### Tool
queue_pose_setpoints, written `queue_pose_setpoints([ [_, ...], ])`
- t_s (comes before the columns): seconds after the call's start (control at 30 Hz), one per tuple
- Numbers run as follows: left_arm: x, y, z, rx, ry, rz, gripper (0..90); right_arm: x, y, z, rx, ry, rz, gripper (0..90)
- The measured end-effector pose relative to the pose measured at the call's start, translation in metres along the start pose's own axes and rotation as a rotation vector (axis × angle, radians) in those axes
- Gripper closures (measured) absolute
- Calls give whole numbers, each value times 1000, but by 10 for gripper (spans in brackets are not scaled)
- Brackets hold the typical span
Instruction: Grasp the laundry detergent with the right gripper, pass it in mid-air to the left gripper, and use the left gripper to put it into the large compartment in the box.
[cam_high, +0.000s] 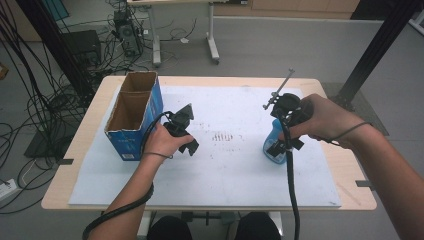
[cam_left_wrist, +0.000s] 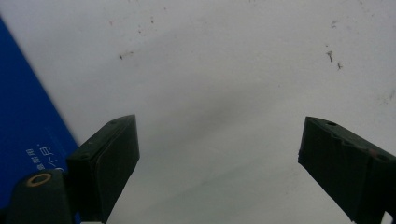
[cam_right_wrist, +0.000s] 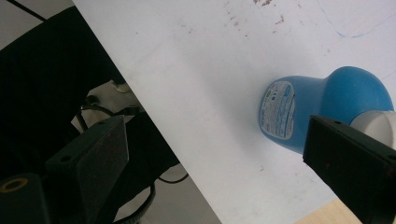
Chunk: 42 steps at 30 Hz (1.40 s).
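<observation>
both tools spread, nothing pinched. left tool (cam_high: 188, 145) sits just beside blue carton (cam_high: 131, 122) on the worktop (cam_high: 225, 165). right tool (cam_high: 284, 144) hangs over blue bottle (cam_right_wrist: 322, 109), which stands on the white mat, jaws not around it.

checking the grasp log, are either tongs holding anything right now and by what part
Nothing is held. The left tongs stand open over bare white mat. The right tongs are open too, the blue bottle beside one jaw, not between them.
</observation>
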<state>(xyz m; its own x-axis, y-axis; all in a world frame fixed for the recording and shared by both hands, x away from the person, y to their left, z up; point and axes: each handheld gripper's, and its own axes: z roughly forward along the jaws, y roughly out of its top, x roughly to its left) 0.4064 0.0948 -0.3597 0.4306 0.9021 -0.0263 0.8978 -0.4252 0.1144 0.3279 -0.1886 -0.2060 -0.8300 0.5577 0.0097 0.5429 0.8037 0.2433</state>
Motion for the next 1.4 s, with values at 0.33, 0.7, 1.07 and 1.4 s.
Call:
queue_pose_setpoints([
  [0.33, 2, -2, -4, -13, -8, -10, 123, -2, -2, 1, -7, -18, 2, 66],
  [0.7, 5, -7, -4, -10, -22, -13, 120, 0, -4, 5, -33, 5, 8, 65],
  [1.07, 6, -7, -1, -16, -33, -20, 120, 1, -19, 20, -53, 22, 31, 68],
  [1.4, 6, -8, 1, -16, -57, -22, 120, -2, -39, 38, -62, 38, 53, 70],
])
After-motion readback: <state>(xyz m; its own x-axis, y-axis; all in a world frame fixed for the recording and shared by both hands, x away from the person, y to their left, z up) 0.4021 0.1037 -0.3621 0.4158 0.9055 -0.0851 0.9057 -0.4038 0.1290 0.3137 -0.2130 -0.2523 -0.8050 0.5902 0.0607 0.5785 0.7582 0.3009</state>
